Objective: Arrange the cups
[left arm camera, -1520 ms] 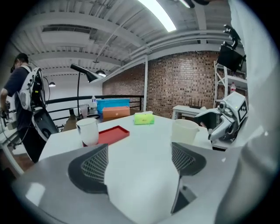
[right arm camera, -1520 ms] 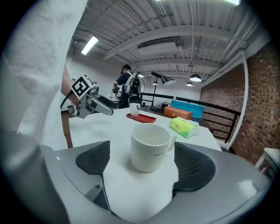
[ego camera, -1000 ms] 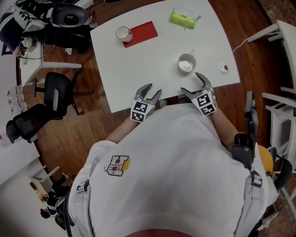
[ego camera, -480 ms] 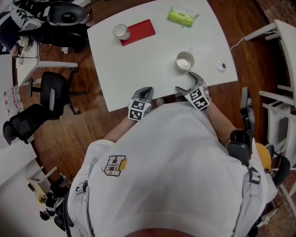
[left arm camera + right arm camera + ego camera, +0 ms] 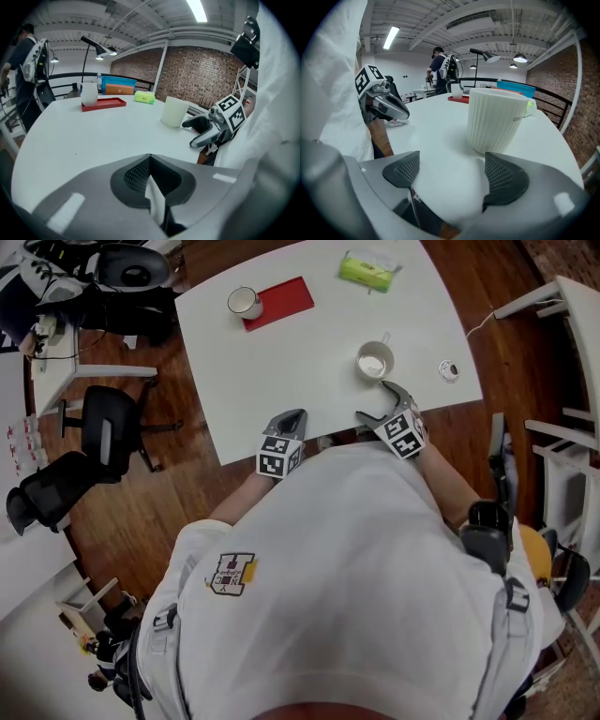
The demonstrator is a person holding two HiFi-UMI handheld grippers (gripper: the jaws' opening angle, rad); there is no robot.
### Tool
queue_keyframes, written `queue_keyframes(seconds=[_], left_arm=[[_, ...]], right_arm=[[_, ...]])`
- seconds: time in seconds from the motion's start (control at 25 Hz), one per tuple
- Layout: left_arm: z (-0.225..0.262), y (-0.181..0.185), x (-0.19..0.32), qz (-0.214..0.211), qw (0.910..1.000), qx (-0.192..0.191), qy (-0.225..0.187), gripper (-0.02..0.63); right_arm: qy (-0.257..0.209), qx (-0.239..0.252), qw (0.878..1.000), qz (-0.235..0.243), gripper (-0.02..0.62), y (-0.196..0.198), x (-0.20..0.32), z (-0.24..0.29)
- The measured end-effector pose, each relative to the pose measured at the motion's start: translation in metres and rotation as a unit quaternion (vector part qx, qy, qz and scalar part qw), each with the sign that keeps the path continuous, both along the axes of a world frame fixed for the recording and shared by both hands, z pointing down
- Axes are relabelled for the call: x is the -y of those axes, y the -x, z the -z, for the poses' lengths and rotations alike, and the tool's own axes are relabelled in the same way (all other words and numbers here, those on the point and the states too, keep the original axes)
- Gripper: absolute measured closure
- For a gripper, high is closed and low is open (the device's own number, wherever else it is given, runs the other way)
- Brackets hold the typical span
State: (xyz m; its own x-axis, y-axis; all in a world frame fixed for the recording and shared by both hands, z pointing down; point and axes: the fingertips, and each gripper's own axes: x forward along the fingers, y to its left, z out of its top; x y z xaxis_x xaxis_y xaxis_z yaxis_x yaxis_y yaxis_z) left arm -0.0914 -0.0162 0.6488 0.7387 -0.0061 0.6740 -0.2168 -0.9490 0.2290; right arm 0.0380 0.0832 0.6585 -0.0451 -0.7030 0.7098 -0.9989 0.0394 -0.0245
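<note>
A ribbed white cup (image 5: 374,362) stands near the front right of the white table (image 5: 281,381). My right gripper (image 5: 374,405) is open just short of that cup, at the table's near edge. In the right gripper view the cup (image 5: 494,119) stands beyond the spread pads (image 5: 506,176), apart from them. My left gripper (image 5: 290,419) is shut and empty at the near edge, left of the right one. A second white cup (image 5: 245,303) sits at the end of a red mat (image 5: 284,301) at the far left. In the left gripper view both the ribbed cup (image 5: 174,111) and the far cup (image 5: 88,93) show.
A green packet (image 5: 367,271) lies at the table's far edge and a small round object (image 5: 449,372) near its right edge. Black office chairs (image 5: 112,432) stand on the wood floor to the left, white furniture (image 5: 562,306) to the right. A person with a backpack (image 5: 443,65) stands far off.
The left gripper's jaws have gone from open to shut with nothing in them. Both grippers have drawn back a little toward the table's near edge.
</note>
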Motion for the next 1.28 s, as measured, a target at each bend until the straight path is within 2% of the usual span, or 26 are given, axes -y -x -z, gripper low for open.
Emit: queue_keyframes(seconds=[0.4,0.56,0.84,1.04,1.28], left_arm=[[0.006,-0.006,0.001,-0.011,0.9999,-0.003,-0.002,0.606],[0.012,-0.007,0.007,0.001,0.9998,-0.019,-0.005,0.606],[0.007,-0.008,0.009,0.01,0.9998,-0.019,-0.004,0.606],[0.01,-0.013,0.011,0.02,0.9997,-0.012,-0.006,0.606],[0.013,-0.01,0.019,0.052,0.9986,-0.002,-0.009,0.606]], right_arm=[[0.003,0.0,1.0,-0.004,0.161,0.001,0.0,0.001],[-0.001,0.0,1.0,0.005,0.161,0.003,0.005,0.0],[0.002,0.001,1.0,0.008,0.161,0.001,0.003,0.0],[-0.025,-0.008,0.999,-0.037,0.167,-0.033,0.006,0.022],[-0.091,-0.076,0.99,-0.082,0.075,-0.079,0.035,0.068]])
